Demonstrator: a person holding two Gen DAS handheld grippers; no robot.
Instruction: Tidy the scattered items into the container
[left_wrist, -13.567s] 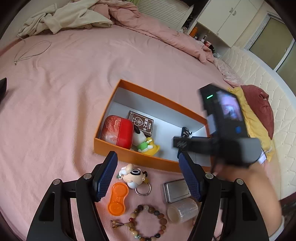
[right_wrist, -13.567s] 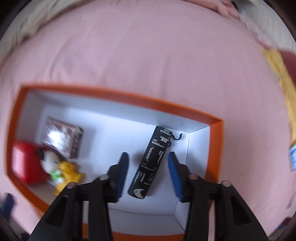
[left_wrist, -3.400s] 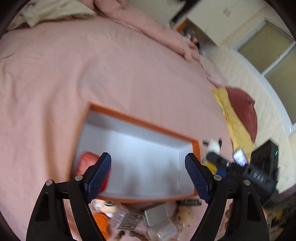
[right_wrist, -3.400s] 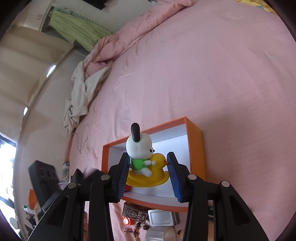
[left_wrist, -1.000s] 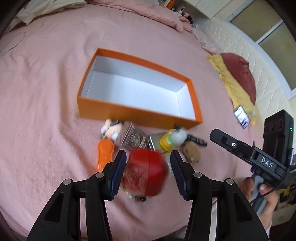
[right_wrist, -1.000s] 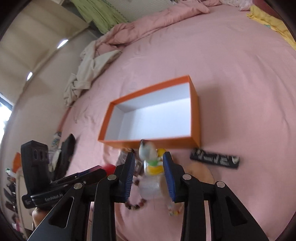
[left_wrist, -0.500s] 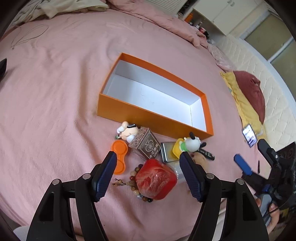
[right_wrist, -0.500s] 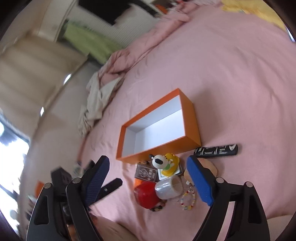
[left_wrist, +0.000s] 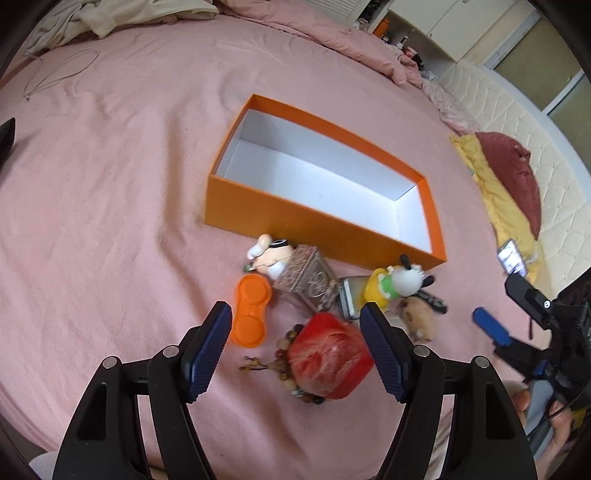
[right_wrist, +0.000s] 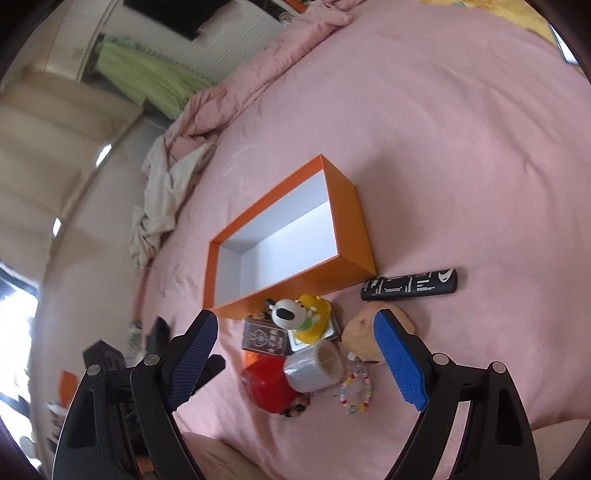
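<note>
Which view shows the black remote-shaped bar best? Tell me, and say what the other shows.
The right wrist view: the black bar lies in full length on the pink bedspread, beside the orange box's corner. In the left wrist view only its tip peeks out behind the dog-and-duck toy.

Box (left_wrist: 314, 225) ahead of left claw (left_wrist: 295, 347), on bedspread (left_wrist: 110, 184). Red case (left_wrist: 328, 356) between its jaws, atop bead bracelet (left_wrist: 284, 369). Figurines, tin, tape roll (right_wrist: 317, 365) clustered between case and box.
</note>
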